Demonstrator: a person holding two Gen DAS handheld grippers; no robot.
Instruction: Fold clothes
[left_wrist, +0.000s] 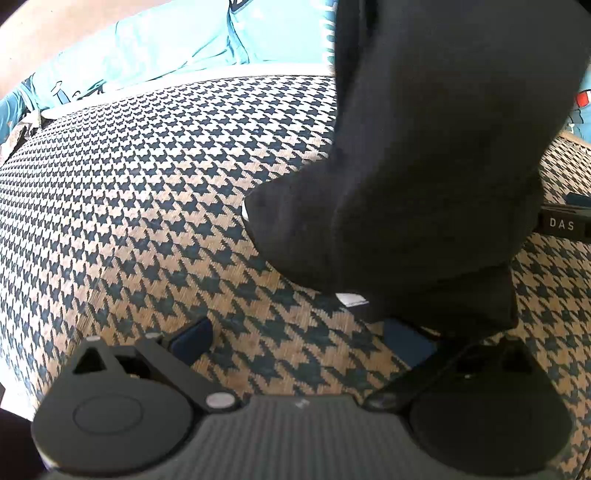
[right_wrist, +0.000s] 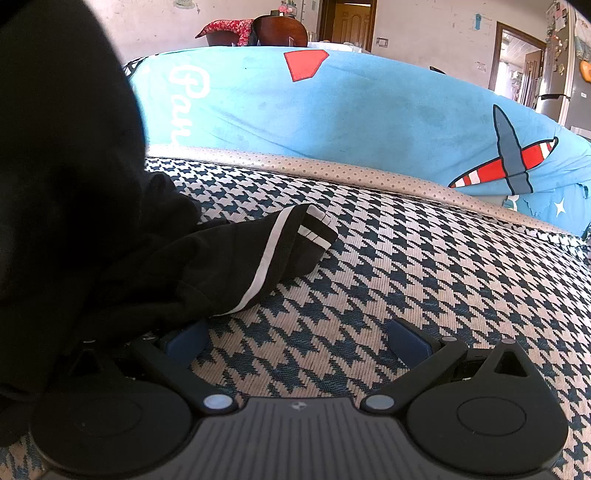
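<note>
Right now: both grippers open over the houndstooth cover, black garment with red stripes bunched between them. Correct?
Not quite: the stripes on the black garment are white, as the right wrist view shows. The left gripper and right gripper are open over the houndstooth cover.

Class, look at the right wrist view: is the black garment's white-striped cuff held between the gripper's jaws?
No. The cuff lies on the houndstooth cover, ahead of the right gripper, whose jaws stand open and empty.

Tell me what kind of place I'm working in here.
Most likely a home living area. The black garment lies on a houndstooth cushion backed by a blue cartoon-print cover. Beyond it are wooden doorways and a fridge dotted with magnets.
</note>
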